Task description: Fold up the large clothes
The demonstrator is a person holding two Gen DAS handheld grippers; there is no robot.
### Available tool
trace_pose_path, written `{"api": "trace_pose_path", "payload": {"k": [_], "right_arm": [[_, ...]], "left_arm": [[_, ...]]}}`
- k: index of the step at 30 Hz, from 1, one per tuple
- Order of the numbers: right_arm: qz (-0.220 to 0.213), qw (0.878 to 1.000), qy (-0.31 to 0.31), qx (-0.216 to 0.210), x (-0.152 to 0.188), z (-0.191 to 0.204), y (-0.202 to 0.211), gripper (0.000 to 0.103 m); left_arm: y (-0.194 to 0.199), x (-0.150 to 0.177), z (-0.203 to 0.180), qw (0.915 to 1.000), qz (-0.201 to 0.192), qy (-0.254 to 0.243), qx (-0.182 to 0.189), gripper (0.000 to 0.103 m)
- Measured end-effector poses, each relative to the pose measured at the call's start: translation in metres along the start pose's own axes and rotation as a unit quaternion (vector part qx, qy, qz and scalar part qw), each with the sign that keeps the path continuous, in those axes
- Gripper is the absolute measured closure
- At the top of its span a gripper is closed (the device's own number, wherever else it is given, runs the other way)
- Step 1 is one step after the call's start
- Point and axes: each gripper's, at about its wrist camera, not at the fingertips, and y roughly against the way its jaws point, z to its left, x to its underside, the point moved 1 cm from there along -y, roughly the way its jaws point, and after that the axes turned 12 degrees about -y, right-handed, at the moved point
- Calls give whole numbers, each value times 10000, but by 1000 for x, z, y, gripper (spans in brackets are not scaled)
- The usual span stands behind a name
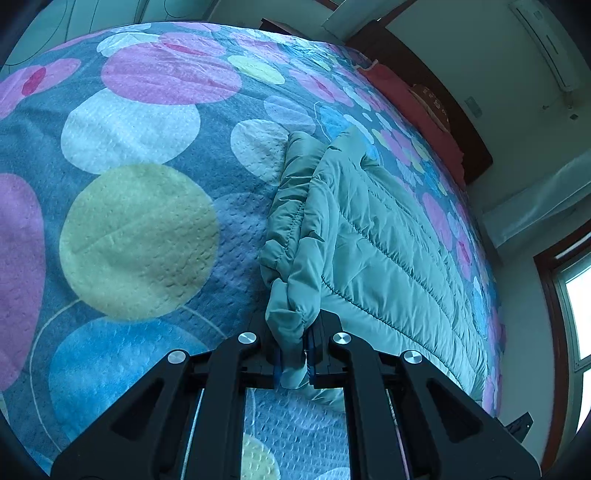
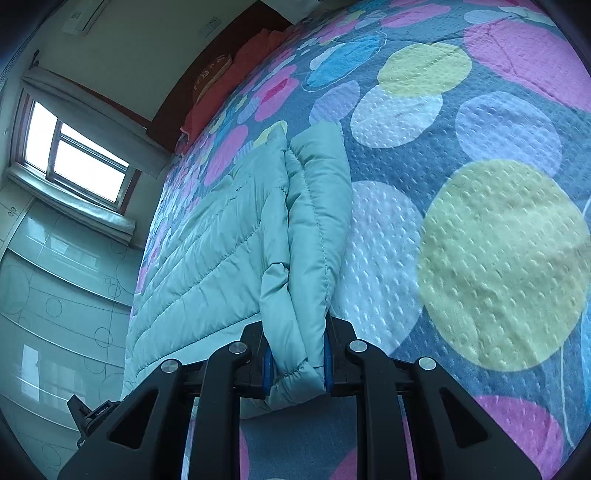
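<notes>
A bed fills most of both views, covered by a bedspread (image 1: 140, 240) (image 2: 498, 258) of textured blue cloth printed with large pink, white, yellow-green and light blue circles. On it lies a quilted teal jacket (image 1: 376, 236) (image 2: 221, 240), partly folded, with a sleeve doubled along one edge.

The left hand-held gripper (image 1: 293, 354) pinches a bunched fold of the jacket between its blue-padded jaws, at the near end of the gathered sleeve. The right hand-held gripper (image 2: 297, 363) is pressed onto a cuffed sleeve end with an elastic hem, which fills the gap between its jaws.

At the far end of the bed sits a red pillow (image 1: 410, 99) (image 2: 229, 88) with a tan embroidered cushion (image 1: 434, 105) (image 2: 210, 74) on it, against a dark wooden headboard (image 1: 443, 110) (image 2: 207, 59). The wall behind is pale, with an air conditioner (image 1: 546, 40) (image 2: 86, 16) mounted high. A bright window (image 2: 77, 158) (image 1: 580, 314) in a wooden frame stands beside the bed under a rolled pale curtain (image 2: 88, 110) (image 1: 535, 206). Glossy wardrobe doors (image 2: 55, 295) with thin circle patterns run along the side of the room.
</notes>
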Motion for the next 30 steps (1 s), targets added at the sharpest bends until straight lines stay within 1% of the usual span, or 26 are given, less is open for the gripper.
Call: {"api": "trace_pose_path", "payload": {"k": [8, 14, 22, 26, 30], "right_arm": [[67, 9999, 72, 31, 13, -4, 7, 83], [147, 9999, 46, 7, 16, -4, 6, 83], [231, 9997, -29, -49, 14, -5, 0, 82], [248, 9997, -50, -70, 12, -9, 0, 81], [247, 9996, -62, -85, 14, -19, 2, 75]], "left_arm": [[17, 19, 10, 10000, 41, 10, -25, 94], [26, 32, 16, 10000, 82, -15, -47, 94], [23, 37, 19, 9998, 130, -85, -92, 93], [22, 36, 19, 9996, 156, -153, -161, 87], [26, 37, 23, 9995, 138, -180, -211, 81]]}}
